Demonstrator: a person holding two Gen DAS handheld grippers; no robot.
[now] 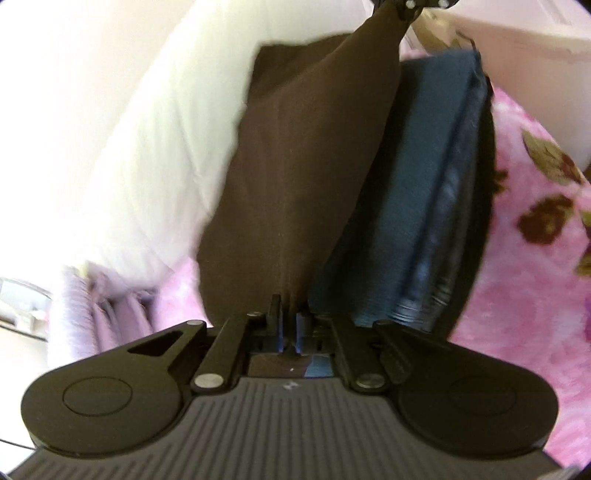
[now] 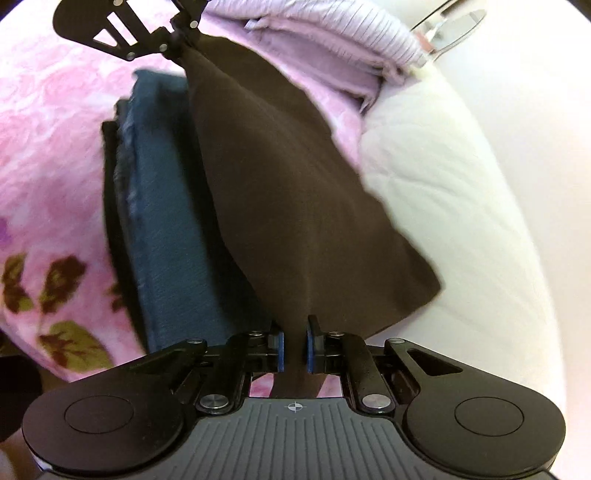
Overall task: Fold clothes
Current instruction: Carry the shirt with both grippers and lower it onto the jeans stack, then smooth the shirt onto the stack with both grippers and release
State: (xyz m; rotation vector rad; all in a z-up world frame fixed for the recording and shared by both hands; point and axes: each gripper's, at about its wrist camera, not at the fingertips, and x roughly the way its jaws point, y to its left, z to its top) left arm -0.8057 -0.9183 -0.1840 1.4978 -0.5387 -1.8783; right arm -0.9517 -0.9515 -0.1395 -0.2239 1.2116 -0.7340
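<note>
The brown cloth (image 1: pixel 295 166) covers part of the folded blue stack (image 1: pixel 413 192), whose lower layers blur together at right. In the left wrist view, the right claw (image 1: pixel 406 11) is cut off by the top edge. A shiny object (image 2: pixel 450 26) at the upper right of the right wrist view is too blurred to identify.

A dark brown cloth (image 2: pixel 295 192) hangs stretched between its two pinched ends, sagging slightly. Beneath and beside it lies a folded blue garment (image 2: pixel 170 221) on a stack of dark folded clothes (image 1: pixel 476 206).
</note>
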